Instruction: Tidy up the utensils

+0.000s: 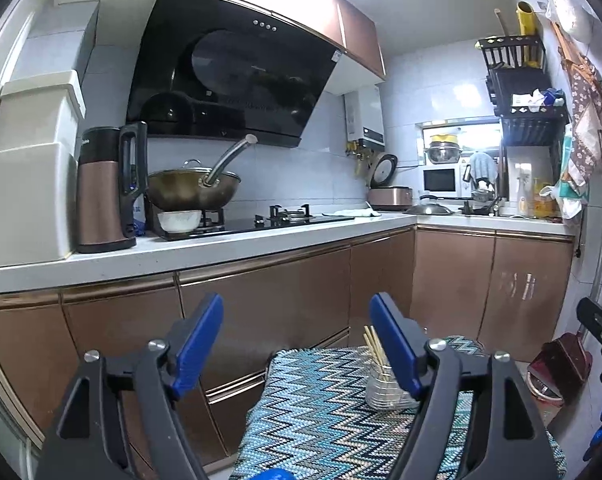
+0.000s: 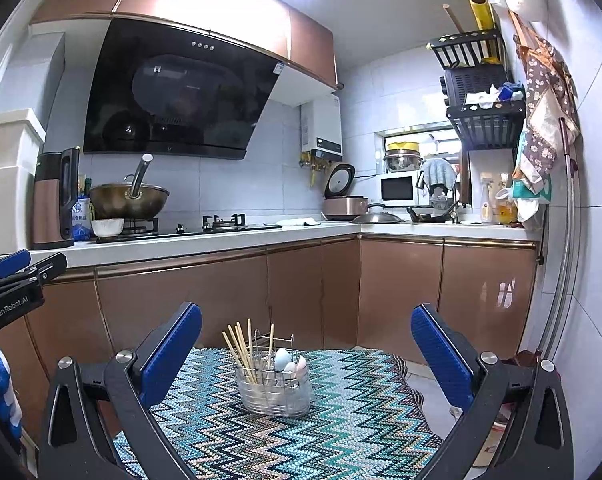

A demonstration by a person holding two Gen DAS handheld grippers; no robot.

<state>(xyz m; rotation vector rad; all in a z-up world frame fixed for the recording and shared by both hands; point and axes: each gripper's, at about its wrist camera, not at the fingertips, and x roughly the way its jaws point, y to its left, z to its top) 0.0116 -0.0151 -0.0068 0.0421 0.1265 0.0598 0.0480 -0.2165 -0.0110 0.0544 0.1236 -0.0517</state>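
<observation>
A clear utensil holder stands on a table covered by a zigzag cloth. Several wooden chopsticks stand in its left side, and pale blue and pink spoons sit in its wire-framed right side. My right gripper is open and empty, raised in front of the holder. My left gripper is open and empty, to the left of the holder, whose chopsticks show beside its right finger. The left gripper also shows at the left edge of the right wrist view.
Brown kitchen cabinets and a white countertop run behind the table. A wok, kettle, bowl, rice cooker and microwave are on the counter. A white wall is at the right.
</observation>
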